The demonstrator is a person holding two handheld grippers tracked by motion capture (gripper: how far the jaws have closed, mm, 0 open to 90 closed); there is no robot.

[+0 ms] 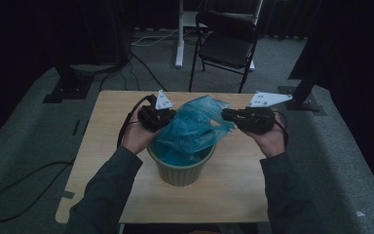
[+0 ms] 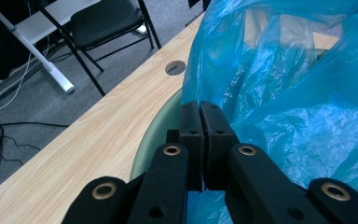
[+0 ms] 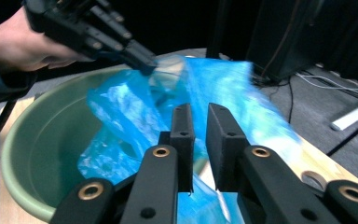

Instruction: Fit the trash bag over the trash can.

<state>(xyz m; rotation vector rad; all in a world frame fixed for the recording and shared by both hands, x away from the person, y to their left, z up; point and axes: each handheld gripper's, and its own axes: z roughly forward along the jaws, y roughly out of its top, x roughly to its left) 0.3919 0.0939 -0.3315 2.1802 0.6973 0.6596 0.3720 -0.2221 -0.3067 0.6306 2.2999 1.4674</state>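
Over the middle of the wooden surface (image 1: pixel 112 146) stood a green pot (image 1: pixel 181 170), near the person's edge; a blue plastic bag (image 1: pixel 195 126) sat partly inside it, its upper film bunched and raised above the rim, spread between two hand-held tools.

Left gripper (image 1: pixel 168 117): at the bag's left side, above the pot's left rim; jaws fully together, a fold of the blue film seemingly pinched between them in the left gripper view (image 2: pixel 200 126); grip judged firm.

Right gripper (image 1: pixel 228 115): at the bag's right side, level and pointing left; jaws a narrow gap apart in the right gripper view (image 3: pixel 199 135), film lying between and below them; whether the pads actually pressed on the film could not be told; no secure hold recorded.

Risks, as judged:
- right edge of the bag might slip free if the jaws closed on air or on a single thin layer; cause, slippery film and a blurred, shifting edge;
- film might tear if the two tools pulled apart; cause, thin plastic stretched from one tight pinch;
- pot might tilt or slide toward the near edge; cause, upward pull on a bag caught on the rim;
- bag might collapse back into the pot instead of lining it; cause, only one side held.

Folding chair (image 1: pixel 226 44): far beyond the surface; no bearing on the work.
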